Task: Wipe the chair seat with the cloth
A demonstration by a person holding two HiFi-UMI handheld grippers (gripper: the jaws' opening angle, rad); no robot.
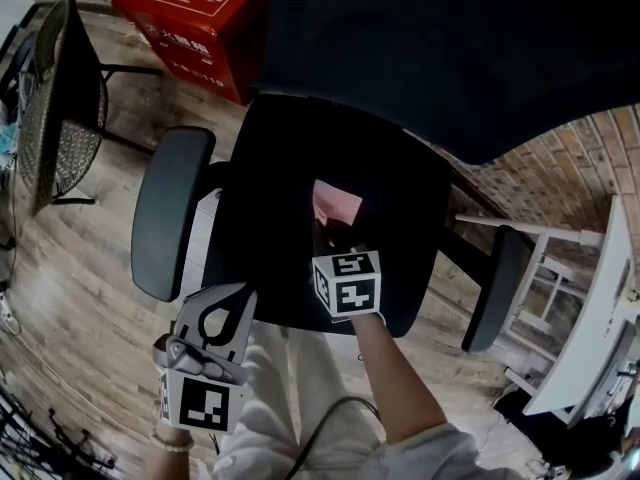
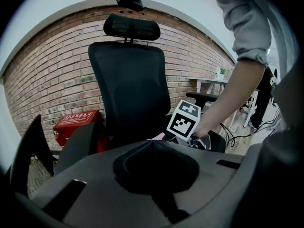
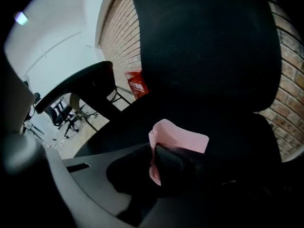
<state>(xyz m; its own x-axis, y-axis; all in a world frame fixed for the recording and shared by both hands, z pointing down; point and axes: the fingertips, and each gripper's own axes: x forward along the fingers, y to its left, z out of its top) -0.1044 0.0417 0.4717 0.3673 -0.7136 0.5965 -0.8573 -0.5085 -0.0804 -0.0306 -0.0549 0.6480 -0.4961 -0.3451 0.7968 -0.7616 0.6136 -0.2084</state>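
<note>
The black chair seat (image 1: 270, 188) fills the middle of the head view. A pink cloth (image 1: 335, 203) lies on the seat, and my right gripper (image 1: 335, 236) is shut on its near edge, its marker cube just behind. In the right gripper view the cloth (image 3: 183, 137) is pinched between the dark pads (image 3: 171, 163), with the rest folded forward onto the seat (image 3: 228, 132). My left gripper (image 1: 228, 303) hangs off the seat's front left corner, jaws together with nothing in them. In its own view the left gripper (image 2: 154, 146) faces the chair back (image 2: 130, 89).
Grey armrests (image 1: 170, 208) (image 1: 495, 283) flank the seat. A red box (image 1: 195, 18) stands on the wood floor behind, a mesh chair (image 1: 60, 98) at far left, and a white rack (image 1: 590, 318) against the brick wall at right. The tall backrest (image 1: 450, 48) overhangs the seat.
</note>
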